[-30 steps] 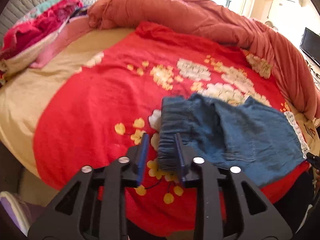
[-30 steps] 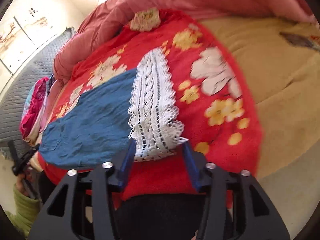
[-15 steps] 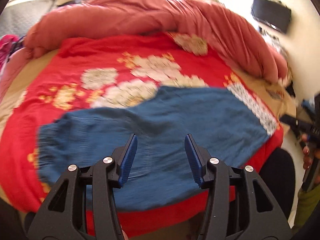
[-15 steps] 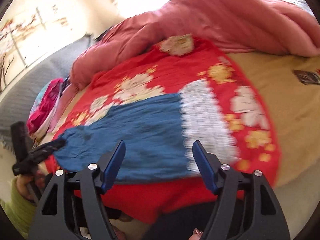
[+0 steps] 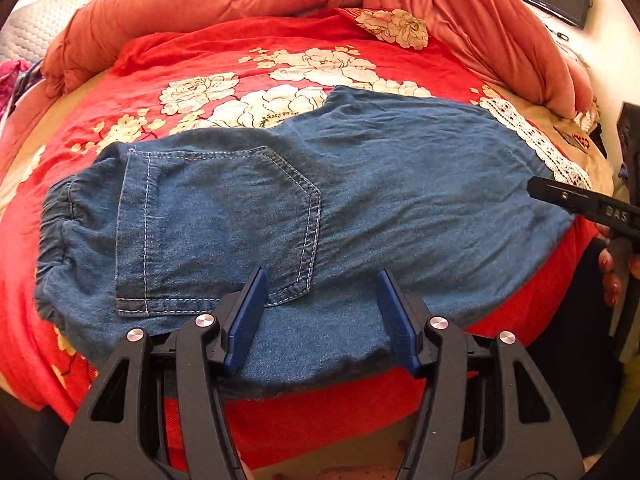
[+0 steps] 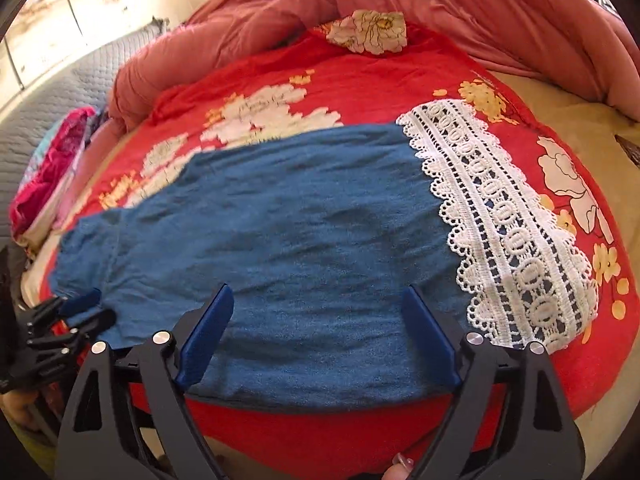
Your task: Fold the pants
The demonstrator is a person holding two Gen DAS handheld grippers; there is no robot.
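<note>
Both grippers now sit further along the denim pants (image 5: 360,184); left gripper (image 5: 322,312) and right gripper (image 6: 320,332) are opening, released, denim lying beneath the spread jaws.

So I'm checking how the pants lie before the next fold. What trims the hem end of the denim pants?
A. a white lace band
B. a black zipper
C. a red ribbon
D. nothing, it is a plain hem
A: a white lace band runs across the end of the denim pants, opposite the elastic waistband.
</note>
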